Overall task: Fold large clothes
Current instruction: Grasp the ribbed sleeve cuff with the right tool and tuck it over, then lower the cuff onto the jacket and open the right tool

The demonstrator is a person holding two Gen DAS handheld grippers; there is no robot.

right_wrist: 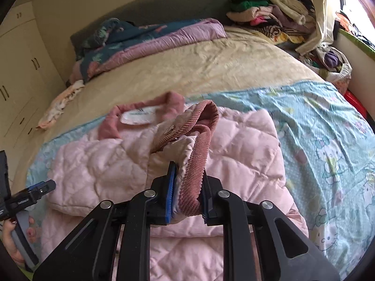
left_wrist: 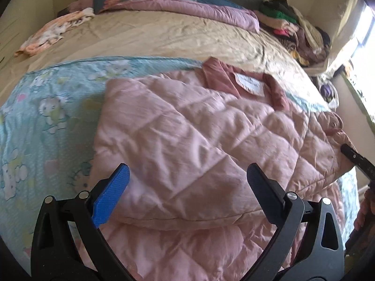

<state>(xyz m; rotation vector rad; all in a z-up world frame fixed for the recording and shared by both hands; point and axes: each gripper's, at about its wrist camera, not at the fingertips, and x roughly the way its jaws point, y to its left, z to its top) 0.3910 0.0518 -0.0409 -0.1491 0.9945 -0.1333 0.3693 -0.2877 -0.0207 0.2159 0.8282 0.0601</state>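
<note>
The pink quilted jacket [left_wrist: 187, 135] lies on the bed, on a light blue cartoon-print sheet [right_wrist: 328, 121] that covers the near part of the beige bedspread [right_wrist: 211, 65]. It is already partly folded, with the collar and its white label [left_wrist: 249, 83] toward 12 o'clock in the left wrist view.

The right tongs [right_wrist: 187, 194] are closed on the ribbed corduroy cuff [right_wrist: 194, 175] of one sleeve. The cuff stands lifted above the jacket body, probably so the sleeve can be carried across and laid flat without dragging the rest.

The left tongs [left_wrist: 187, 178] hang wide open over the jacket's near half and grip nothing. I judge they wait there to press or catch the fabric while the sleeve moves.

A heap of other clothes [right_wrist: 269, 7] sits at about 1 o'clock in the right wrist view, well apart from the jacket.
</note>
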